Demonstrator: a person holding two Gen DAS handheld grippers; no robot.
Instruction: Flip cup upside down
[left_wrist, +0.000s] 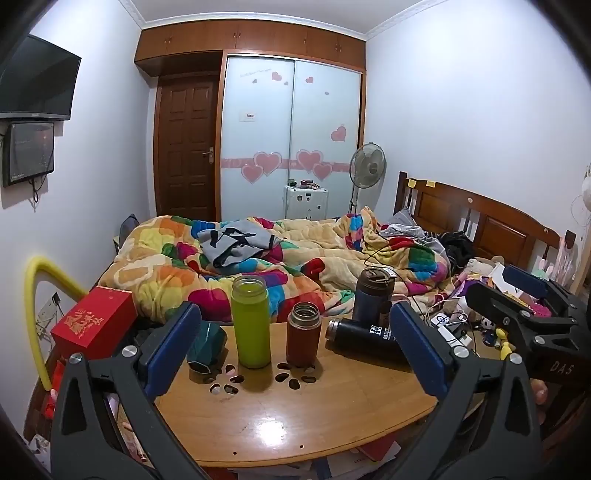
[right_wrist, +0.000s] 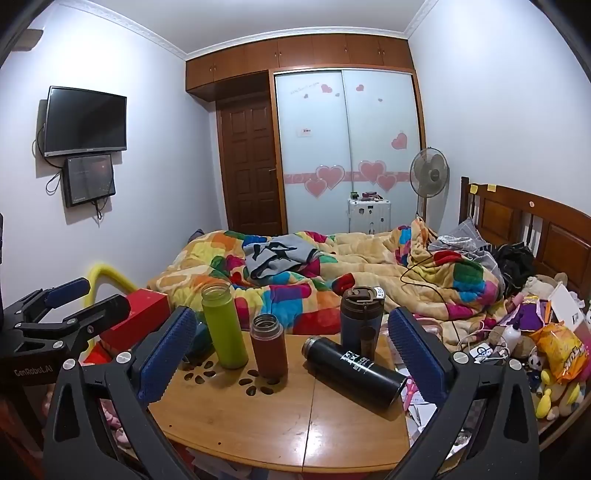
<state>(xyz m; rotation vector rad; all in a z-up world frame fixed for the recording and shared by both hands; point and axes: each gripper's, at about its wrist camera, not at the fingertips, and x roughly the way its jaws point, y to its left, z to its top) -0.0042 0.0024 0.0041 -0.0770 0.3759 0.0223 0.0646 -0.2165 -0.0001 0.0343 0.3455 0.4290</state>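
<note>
Four flasks are on a small wooden table (left_wrist: 288, 417). A tall green one (left_wrist: 251, 321) (right_wrist: 224, 326) and a shorter red-brown one (left_wrist: 303, 334) (right_wrist: 268, 345) stand upright with open mouths. A dark blue lidded tumbler (left_wrist: 371, 297) (right_wrist: 361, 317) stands behind. A black flask (left_wrist: 364, 341) (right_wrist: 352, 369) lies on its side. My left gripper (left_wrist: 295, 350) is open and empty, held above the near table edge; it also shows in the right wrist view (right_wrist: 96, 297). My right gripper (right_wrist: 284, 354) is open and empty too, seen at the right of the left wrist view (left_wrist: 491, 284).
A dark green faceted object (left_wrist: 207, 343) sits at the table's left. A red box (left_wrist: 94, 321) and a yellow foam tube (left_wrist: 35, 295) are to the left. A bed with a colourful quilt (left_wrist: 295, 258) lies behind; toys, snacks and cables (right_wrist: 535, 350) crowd the right.
</note>
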